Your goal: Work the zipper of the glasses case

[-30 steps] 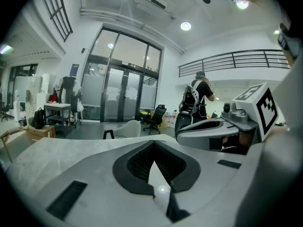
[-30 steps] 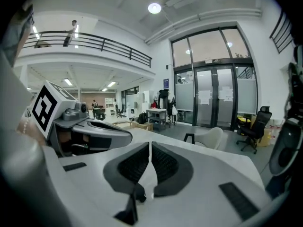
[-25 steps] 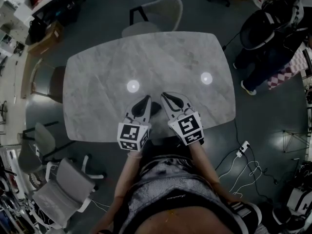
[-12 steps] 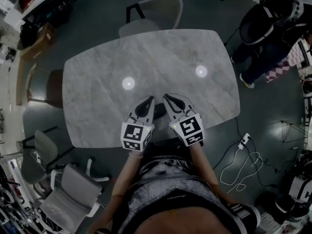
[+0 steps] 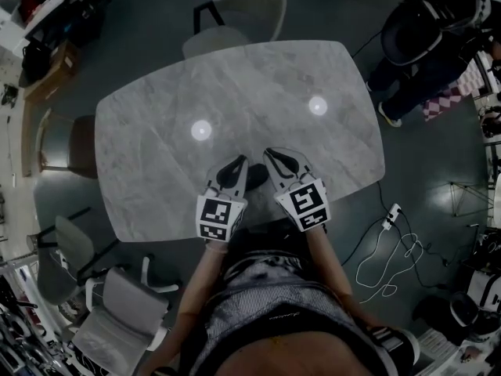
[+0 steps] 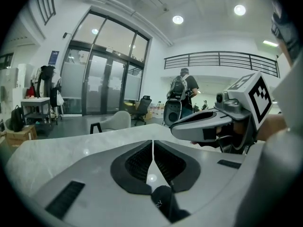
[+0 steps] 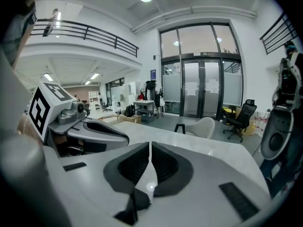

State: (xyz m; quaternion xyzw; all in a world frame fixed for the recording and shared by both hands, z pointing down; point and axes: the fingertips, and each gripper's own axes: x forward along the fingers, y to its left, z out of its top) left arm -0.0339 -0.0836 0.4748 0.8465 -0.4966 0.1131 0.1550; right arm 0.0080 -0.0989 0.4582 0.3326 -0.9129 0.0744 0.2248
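Observation:
The glasses case (image 5: 254,177) shows as a small dark shape on the marble table (image 5: 235,84), near its front edge, between my two grippers. My left gripper (image 5: 238,161) is shut, its tips touching; in the left gripper view (image 6: 152,143) a black tab (image 6: 163,202) with pale print sits pinched at the back of the jaws. My right gripper (image 5: 271,154) is shut too; in the right gripper view (image 7: 150,145) a dark piece of the case (image 7: 136,200) is caught at the back of its jaws. Most of the case is hidden under the grippers.
A grey chair (image 5: 243,14) stands at the table's far side, and more chairs (image 5: 117,304) are at the near left. A person (image 5: 427,37) stands beyond the table's right corner. A power strip and cable (image 5: 391,218) lie on the floor at the right.
Both grippers keep the same stance side by side over the case. Only the head view has drifted a little.

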